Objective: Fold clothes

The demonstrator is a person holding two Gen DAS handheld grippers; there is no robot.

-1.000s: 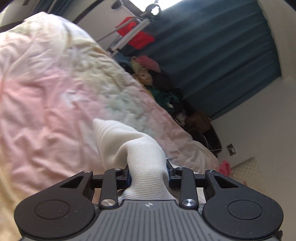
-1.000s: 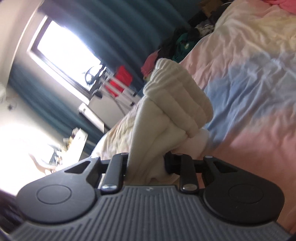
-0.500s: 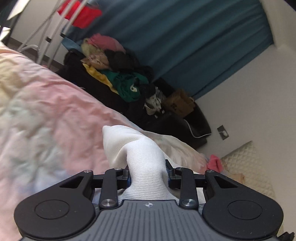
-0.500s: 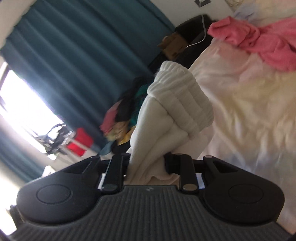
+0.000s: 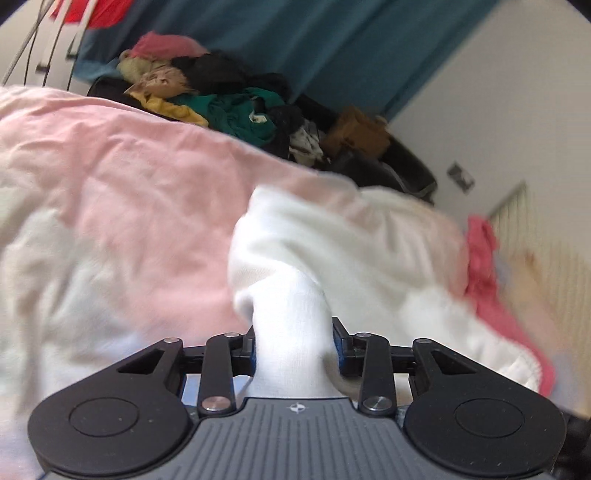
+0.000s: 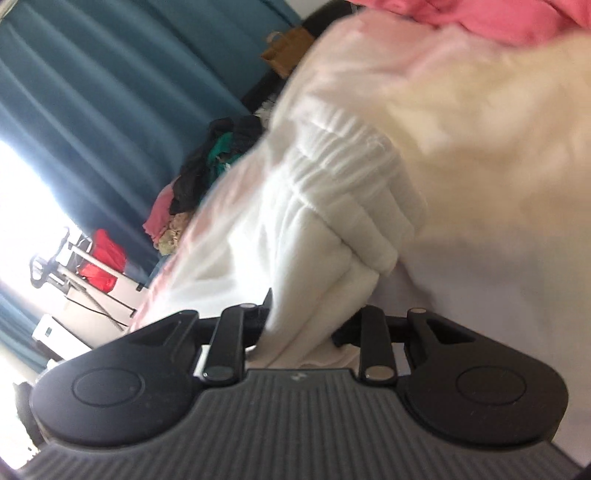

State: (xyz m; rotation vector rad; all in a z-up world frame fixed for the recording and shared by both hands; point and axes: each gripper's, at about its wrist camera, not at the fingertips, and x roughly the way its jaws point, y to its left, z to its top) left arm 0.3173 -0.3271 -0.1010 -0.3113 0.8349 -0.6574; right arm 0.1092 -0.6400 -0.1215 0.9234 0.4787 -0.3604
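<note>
A white knit garment (image 5: 284, 280) is pinched in my left gripper (image 5: 293, 338), which is shut on a bunched fold of it just above the pastel bedspread (image 5: 110, 206). My right gripper (image 6: 306, 325) is shut on the same white garment (image 6: 343, 218) at its ribbed, gathered band, close over the bed. The rest of the garment is hidden below both grippers. A pink garment (image 5: 484, 258) lies on the bed to the right; it also shows in the right wrist view (image 6: 480, 18) at the top.
A pile of dark, green and yellow clothes (image 5: 229, 99) lies beyond the bed's far edge, before a teal curtain (image 5: 332, 48). A drying rack with red cloth (image 6: 99, 262) stands by the bright window. A white wall (image 5: 517, 122) is at right.
Both grippers have swung down and toward the bed's right end with the white garment still held; the bedspread now fills more of both views and the pink garment is nearer.
</note>
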